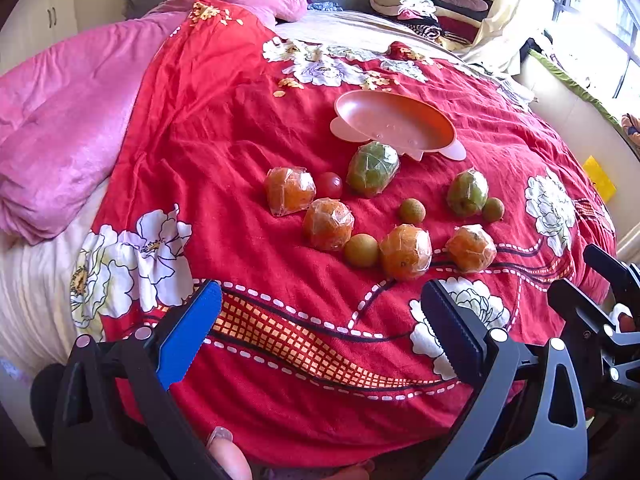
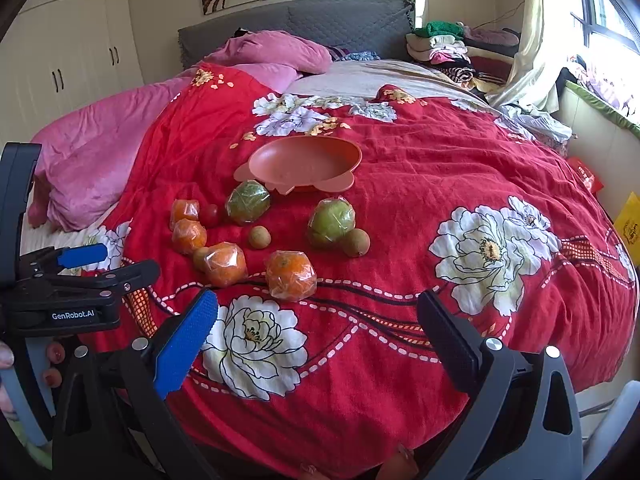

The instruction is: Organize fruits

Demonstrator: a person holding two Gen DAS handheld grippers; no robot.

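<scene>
Hovering wide open and empty, the left tool (image 1: 320, 332) and right tool (image 2: 318, 332) face plastic-wrapped orange fruits (image 1: 406, 253) on the red floral bedspread (image 1: 224, 152).

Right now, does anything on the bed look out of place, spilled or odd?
Nothing is spilled or damaged. The odd part: the pink dish is empty, while all the fruits lie loose on the red quilt in front of it. One wrapped green fruit rests right at its near rim. Both grippers are open and hold nothing.
</scene>
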